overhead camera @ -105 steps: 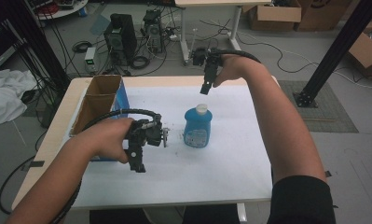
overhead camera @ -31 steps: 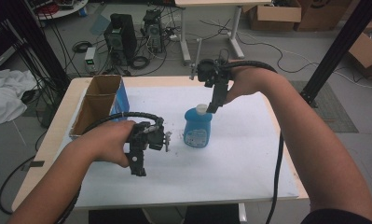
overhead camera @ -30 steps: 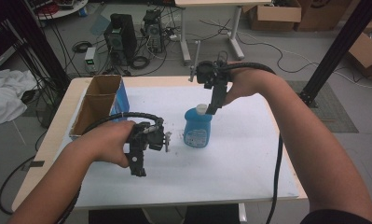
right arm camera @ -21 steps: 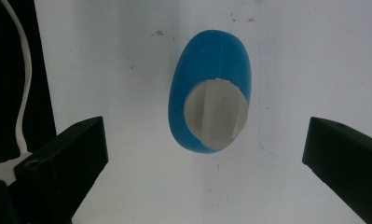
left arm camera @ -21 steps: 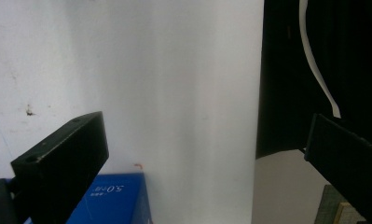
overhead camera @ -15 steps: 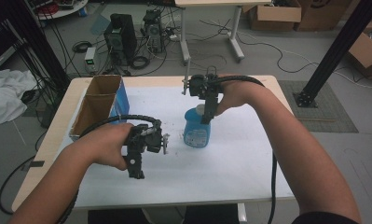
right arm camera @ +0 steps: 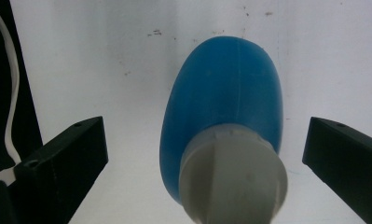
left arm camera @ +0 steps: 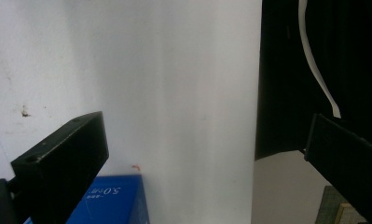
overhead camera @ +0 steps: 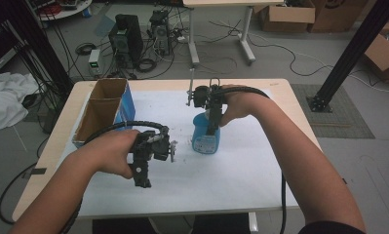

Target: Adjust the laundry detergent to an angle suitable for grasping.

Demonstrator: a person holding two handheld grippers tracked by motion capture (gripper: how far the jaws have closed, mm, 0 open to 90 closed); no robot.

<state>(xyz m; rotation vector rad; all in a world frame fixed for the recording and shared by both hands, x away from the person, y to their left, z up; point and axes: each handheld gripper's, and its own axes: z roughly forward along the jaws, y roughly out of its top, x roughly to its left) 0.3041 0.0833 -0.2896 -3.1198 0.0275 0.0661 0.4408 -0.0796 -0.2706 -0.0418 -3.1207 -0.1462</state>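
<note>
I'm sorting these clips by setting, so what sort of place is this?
Probably a lab or workshop, not a home: desktop computer towers and loose cables sit on the bare floor, cardboard boxes are stacked by the far desk, and the worktable is covered in white paper.

The scene is evenly and brightly lit from above, and only soft, faint shadows are cast on the white table [overhead camera: 241,170]. The high view is rendered rather soft and grainy, with slight bending of straight lines toward its edges. In the right gripper view the white surface is washed out by glare, and the blue bottle [right arm camera: 225,107] is seen slightly blurred, its white cap [right arm camera: 232,179] being too close for sharp focus. In the left gripper view the tabletop is overexposed, while the dark area at the right is lost in deep shadow.
</note>
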